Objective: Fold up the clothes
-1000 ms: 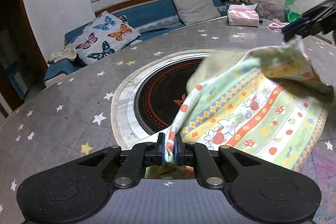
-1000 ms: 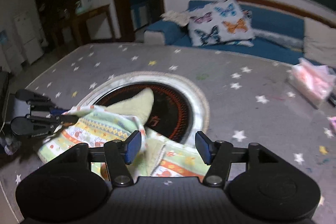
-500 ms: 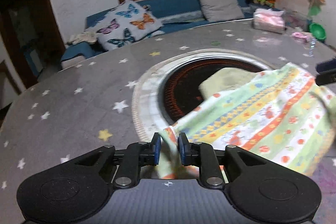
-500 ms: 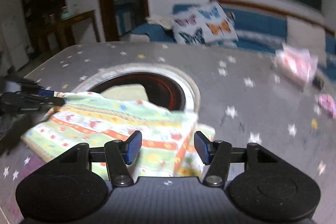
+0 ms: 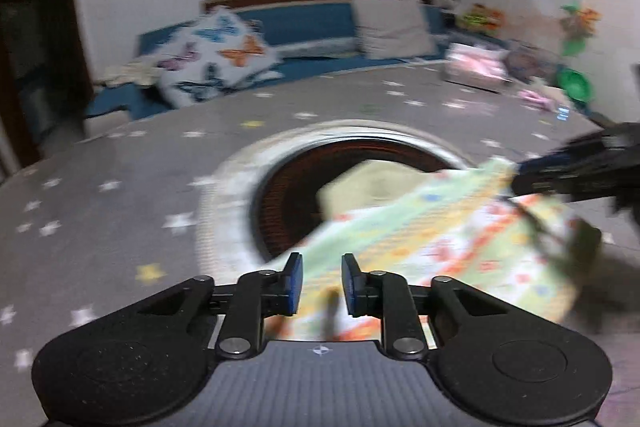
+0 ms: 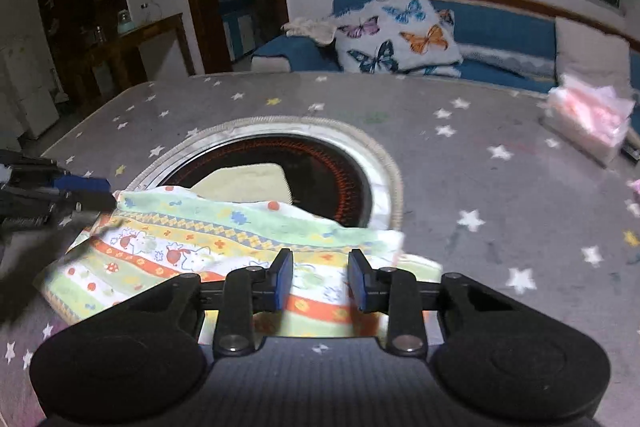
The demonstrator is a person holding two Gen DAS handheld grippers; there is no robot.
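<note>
Two tools here, and both have their jaws apart with nothing pinched. The left tool (image 5: 321,285) hangs right over the near edge of the patterned cloth (image 5: 440,243), with fabric showing through the gap. The right tool (image 6: 319,279) is the same story from the other side, over the orange-striped edge of that cloth (image 6: 192,243). The cloth lies on the grey star-print table (image 6: 480,187), partly draped over the round black burner (image 6: 320,167) in the middle. A plain yellowish layer (image 6: 248,181) pokes out from under it onto the burner. Butterfly pillow (image 6: 396,35) sits on the blue sofa (image 6: 504,27) behind, pink tissue pack (image 6: 592,119) at the far right of the table. The left view is pretty blurry
</note>
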